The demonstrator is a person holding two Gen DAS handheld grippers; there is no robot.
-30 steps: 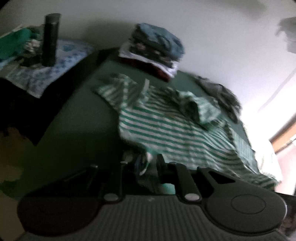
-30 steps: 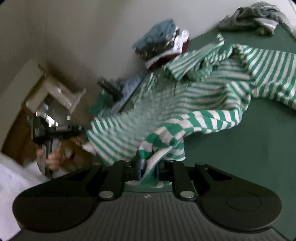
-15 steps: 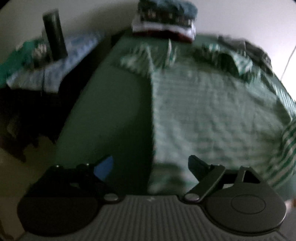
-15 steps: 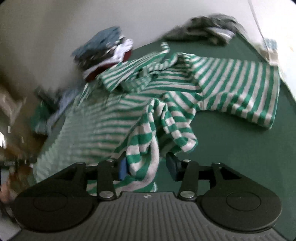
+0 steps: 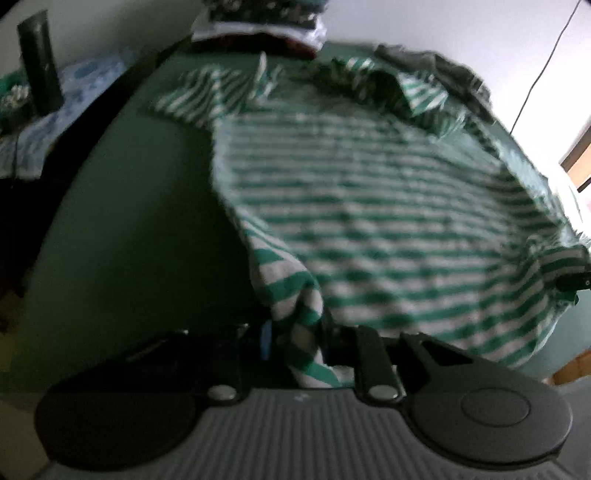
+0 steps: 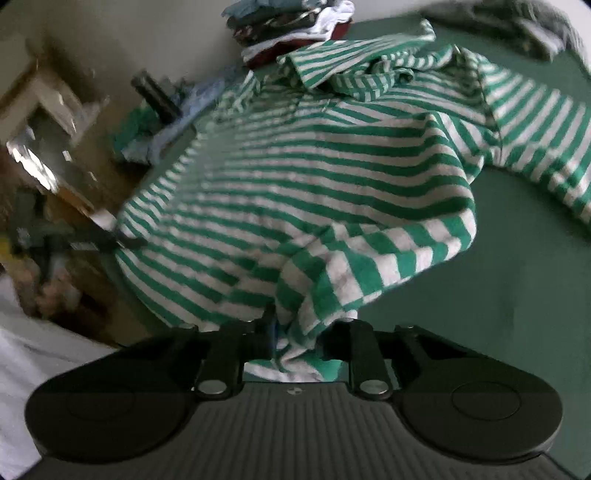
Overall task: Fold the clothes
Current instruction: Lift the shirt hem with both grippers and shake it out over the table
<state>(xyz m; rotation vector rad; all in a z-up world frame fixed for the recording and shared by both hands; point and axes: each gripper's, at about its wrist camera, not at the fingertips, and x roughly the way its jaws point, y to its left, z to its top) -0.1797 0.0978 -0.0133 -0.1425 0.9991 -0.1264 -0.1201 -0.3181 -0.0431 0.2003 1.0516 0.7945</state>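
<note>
My left gripper (image 5: pixel 295 345) has its jaws closing narrow w/ a bunched hem corner of the green-and-white striped knit polo shirt (image 5: pixel 369 229) pinched between them. Same on the right gripper (image 6: pixel 303 338): jaws closing in, a thick fold of striped hem caught between the pads. So I've got both lower corners of the shirt.

Where it is: the shirt lies spread over the dark green bed sheet (image 5: pixel 122 206), hem toward me at 6 o'clock, collar and sleeves away at 12. In the left view the body looks fairly flat but blurred; one sleeve is crumpled at 11, collar area rumpled at 1. In the right view the other sleeve runs out flat to 3 o'clock.

Progress, as I judge it: early on this garment. No fold made yet; sleeves not tucked, body still full length. Behind it at 12 sits a stack of folded mixed-colour clothes (image 6: pixel 291 26), so some pieces look done. A rumpled grey garment (image 6: pixel 535 26) at 1 o'clock seems still to do.

Left for me, prob.: bring the hem up toward the collar or fold sides in, then stack.

Off to 10 o'clock, a dark tall cylindrical bottle (image 5: pixel 38 62) stands on a blue patterned cloth (image 5: pixel 74 96), well apart from the shirt.
</note>
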